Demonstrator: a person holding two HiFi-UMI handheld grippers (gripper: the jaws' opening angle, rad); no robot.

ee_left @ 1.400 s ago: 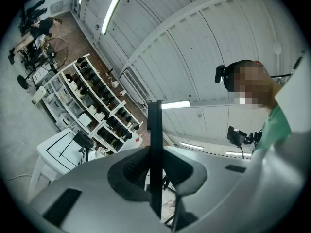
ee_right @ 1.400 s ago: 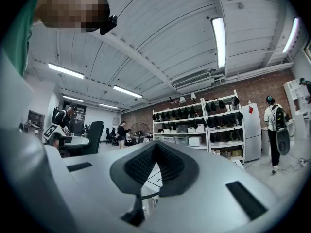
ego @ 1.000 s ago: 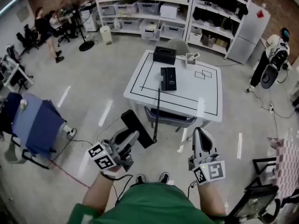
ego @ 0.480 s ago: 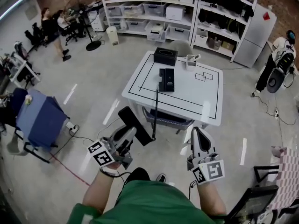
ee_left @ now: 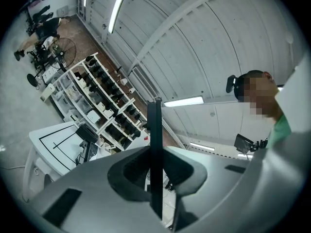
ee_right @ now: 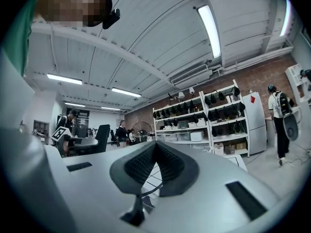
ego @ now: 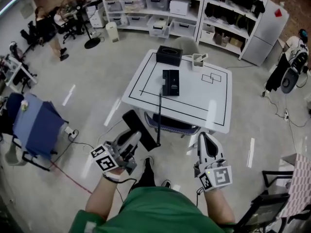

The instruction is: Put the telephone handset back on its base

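Note:
The black telephone base (ego: pixel 170 82) lies on the white table (ego: pixel 214 98), well ahead of me. Its cord (ego: pixel 160 111) hangs over the near table edge and runs down to the black handset (ego: pixel 138 129). My left gripper (ego: pixel 131 138) is shut on the handset, low and short of the table. In the left gripper view the handset (ee_left: pixel 154 120) shows edge-on as a thin dark slab between the jaws of the left gripper (ee_left: pixel 155 152). My right gripper (ego: pixel 206 140) is held beside it, shut, with nothing in it. In the right gripper view the pads of the right gripper (ee_right: pixel 154 147) meet.
A black box (ego: pixel 169 55) and a white holder (ego: pixel 198 60) stand on the table's far side. A chair (ego: pixel 170 123) is tucked under the near edge. Shelving (ego: pixel 160 13) lines the back wall. A blue-covered cart (ego: pixel 36 123) stands left; people are at far left and right.
The view has shifted a little as the person steps forward; one foot now shows ahead of the body. Both grippers keep their pose, and the handset stays in the left one.

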